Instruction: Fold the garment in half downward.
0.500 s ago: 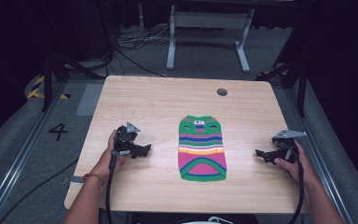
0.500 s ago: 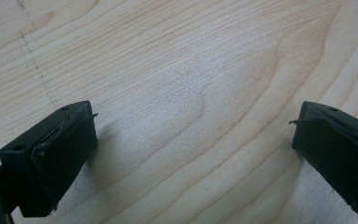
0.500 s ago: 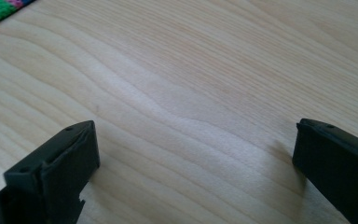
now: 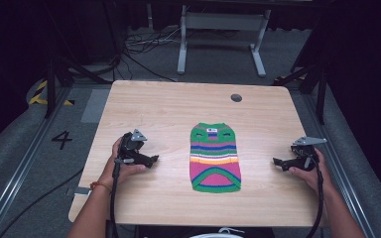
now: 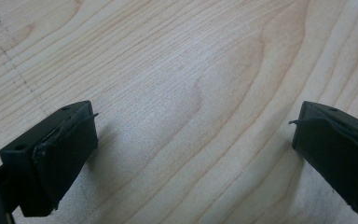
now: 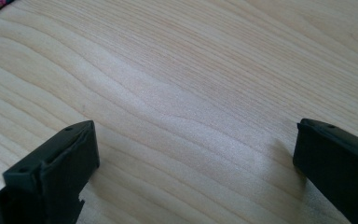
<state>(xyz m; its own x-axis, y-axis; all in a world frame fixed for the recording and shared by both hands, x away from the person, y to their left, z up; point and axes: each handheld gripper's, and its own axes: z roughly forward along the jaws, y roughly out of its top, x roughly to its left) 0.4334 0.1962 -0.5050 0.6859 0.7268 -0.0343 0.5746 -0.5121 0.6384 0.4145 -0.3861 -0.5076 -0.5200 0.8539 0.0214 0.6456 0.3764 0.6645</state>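
While the person's hands rested near the front edge of the table [image 4: 144, 99], the left gripper [image 4: 153, 159] lay by the left edge with its jaws spread wide over bare wood, holding nothing. Between the two, the striped sweater [image 4: 214, 156] lay flat toward the front edge, untouched. The right gripper [image 4: 277, 161] sat by the right edge, also spread and empty. Little had shifted since half a second earlier, so I judged the work had not begun.
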